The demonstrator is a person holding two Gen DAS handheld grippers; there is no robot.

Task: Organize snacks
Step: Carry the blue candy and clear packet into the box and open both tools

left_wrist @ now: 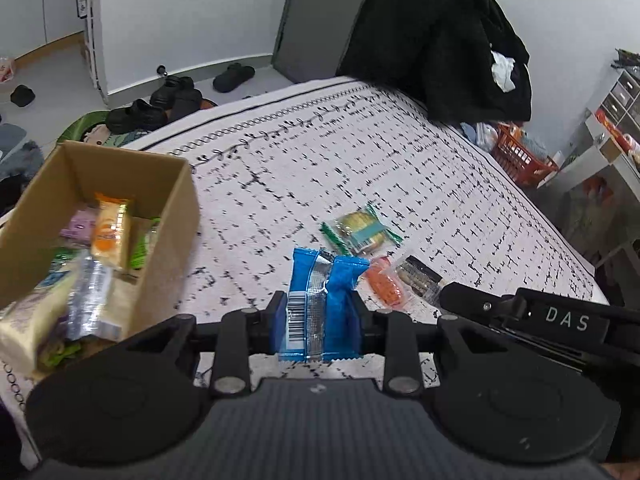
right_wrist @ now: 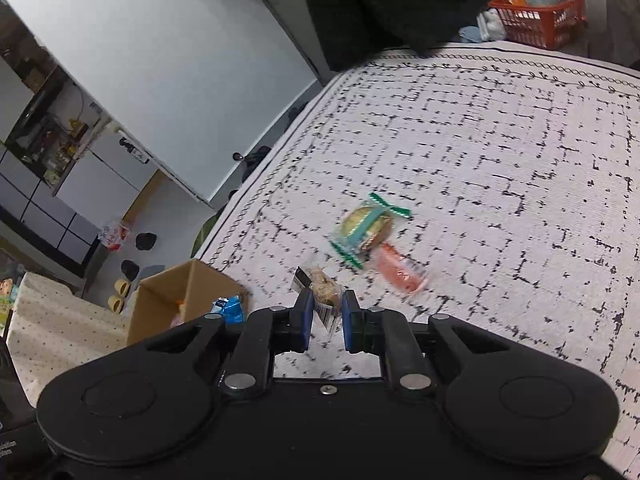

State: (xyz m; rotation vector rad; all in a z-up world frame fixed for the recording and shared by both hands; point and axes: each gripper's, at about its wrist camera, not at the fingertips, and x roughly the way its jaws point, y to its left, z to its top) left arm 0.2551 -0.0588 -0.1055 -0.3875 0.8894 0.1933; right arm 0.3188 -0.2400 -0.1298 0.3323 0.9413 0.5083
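Observation:
My left gripper (left_wrist: 318,312) is shut on a blue snack packet (left_wrist: 320,304) and holds it above the patterned cloth, right of the cardboard box (left_wrist: 168,216) that holds several snacks. My right gripper (right_wrist: 325,312) is shut on a clear-wrapped brown snack (right_wrist: 322,290); that snack also shows in the left wrist view (left_wrist: 420,278). A green-edged cookie packet (left_wrist: 360,228) (right_wrist: 368,228) and an orange snack (left_wrist: 386,286) (right_wrist: 400,270) lie on the cloth ahead. The box (right_wrist: 176,304) and blue packet (right_wrist: 230,308) show at lower left in the right wrist view.
The white patterned cloth (left_wrist: 360,152) covers the table. A black coat (left_wrist: 440,40) hangs at the far edge. A red basket (left_wrist: 520,156) stands beyond the right edge. Black shoes (left_wrist: 160,108) lie on the floor at left.

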